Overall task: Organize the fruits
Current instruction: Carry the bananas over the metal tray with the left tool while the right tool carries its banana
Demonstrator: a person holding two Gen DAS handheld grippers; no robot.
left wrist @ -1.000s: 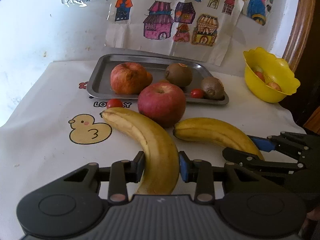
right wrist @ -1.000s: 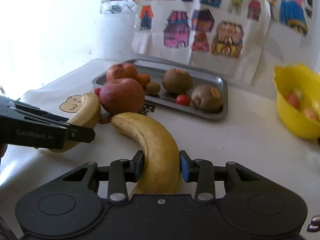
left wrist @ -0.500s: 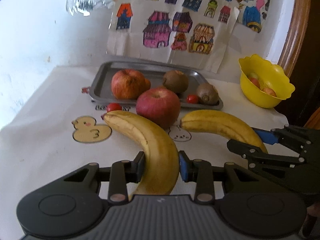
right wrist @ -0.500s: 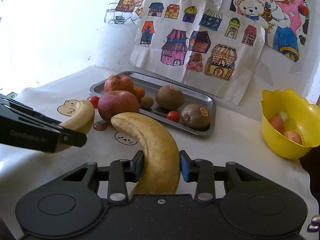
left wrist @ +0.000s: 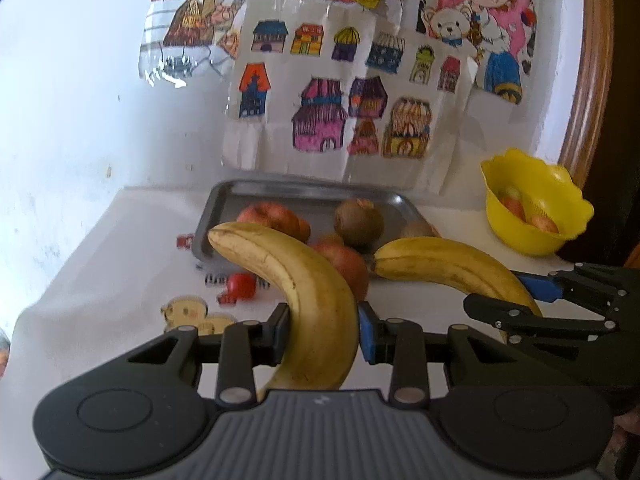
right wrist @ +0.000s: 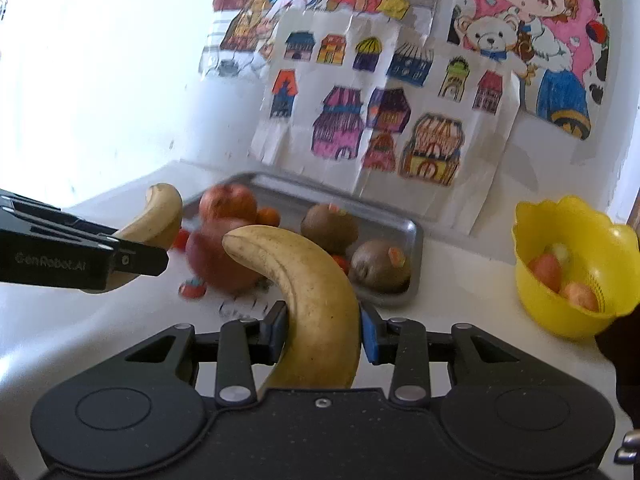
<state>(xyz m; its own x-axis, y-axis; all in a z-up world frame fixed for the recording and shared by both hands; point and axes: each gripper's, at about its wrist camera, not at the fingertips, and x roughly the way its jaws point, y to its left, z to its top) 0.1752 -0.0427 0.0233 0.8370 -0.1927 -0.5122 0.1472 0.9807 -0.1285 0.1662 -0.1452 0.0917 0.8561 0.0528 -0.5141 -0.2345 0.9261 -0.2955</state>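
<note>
At the far left of the table's white cloth (left wrist: 100, 280) sits a printed yellow duck (left wrist: 188, 314), with a cherry tomato (left wrist: 240, 286) just beyond it; the left gripper (left wrist: 322, 330) is clamped on the left banana (left wrist: 304, 280), both blue pads pressed to its sides, and the fruit is lifted clear of the cloth, its tip curving up and to the left in front of the metal tray (left wrist: 216, 208). Behind that banana a red apple (left wrist: 348, 268) rests on the cloth just in front of the tray; inside the tray lie another apple (left wrist: 264, 214), partly hidden, and a kiwi (left wrist: 358, 220), with a second kiwi (left wrist: 418, 230) peeking out further right. Children's drawings of houses (left wrist: 332, 120) hang on the wall behind. Right of centre the right banana (left wrist: 444, 260) hangs in the air, tip pointing left toward the apple; the right gripper (right wrist: 322, 332) grasps it firmly near its lower end, seen plainly in the right wrist view, where its pads squeeze the peel on both sides. The two bananas are near each other but apart. At the far right a yellow bowl (left wrist: 536, 240) stands on the table well apart from the tray, holding a few small reddish fruits that are too blurred to name.
</note>
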